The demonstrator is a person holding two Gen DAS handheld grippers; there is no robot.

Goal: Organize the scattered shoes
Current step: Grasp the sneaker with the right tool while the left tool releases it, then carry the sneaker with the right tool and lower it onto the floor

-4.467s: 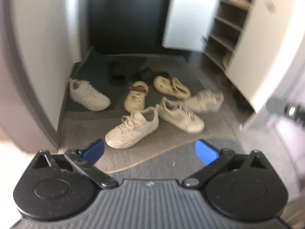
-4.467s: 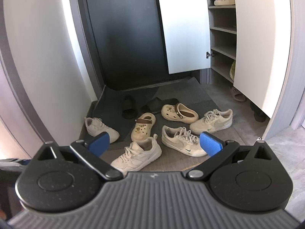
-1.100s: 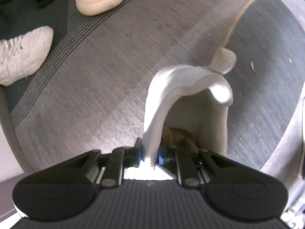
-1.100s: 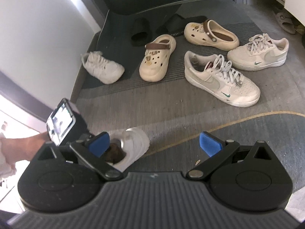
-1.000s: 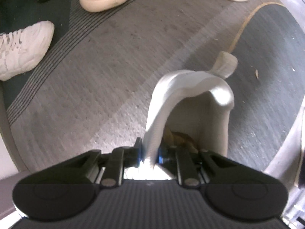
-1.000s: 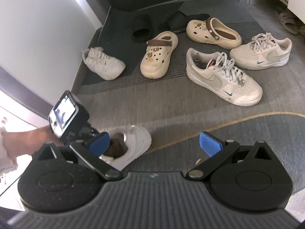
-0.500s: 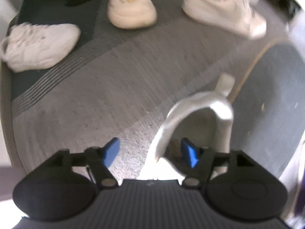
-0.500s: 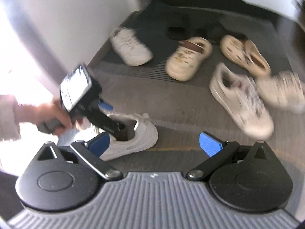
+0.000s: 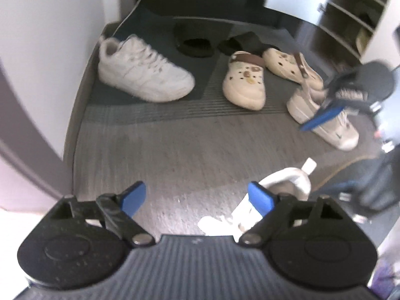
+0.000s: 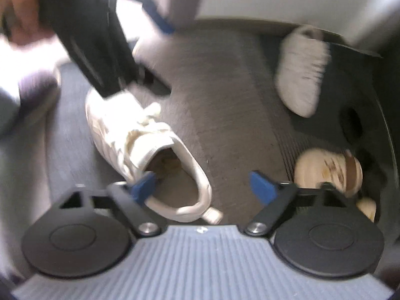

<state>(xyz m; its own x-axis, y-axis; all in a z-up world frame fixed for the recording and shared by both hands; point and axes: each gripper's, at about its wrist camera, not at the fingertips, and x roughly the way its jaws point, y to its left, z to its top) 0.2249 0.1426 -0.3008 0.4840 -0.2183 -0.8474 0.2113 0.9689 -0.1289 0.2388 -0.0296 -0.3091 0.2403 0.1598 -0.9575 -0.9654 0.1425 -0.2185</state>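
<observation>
Shoes lie scattered on the grey mat (image 9: 175,150). Both claws stand spread wide, holding nothing. The left gripper (image 9: 197,196) hovers just beside a white sneaker (image 10: 140,135) resting on the mat; the right gripper (image 10: 203,185) hangs over that sneaker's heel, one blue pad at its collar. Farther off sit another white sneaker (image 9: 142,75), two cream clogs (image 9: 246,81), and a low-top sneaker (image 9: 325,117).

Heavy motion blur in right wrist view; left wrist view softer only at edges. Glare blown out on white sneaker (image 10: 140,135) toe. Fisheye bending walls. Dim doorway behind.
</observation>
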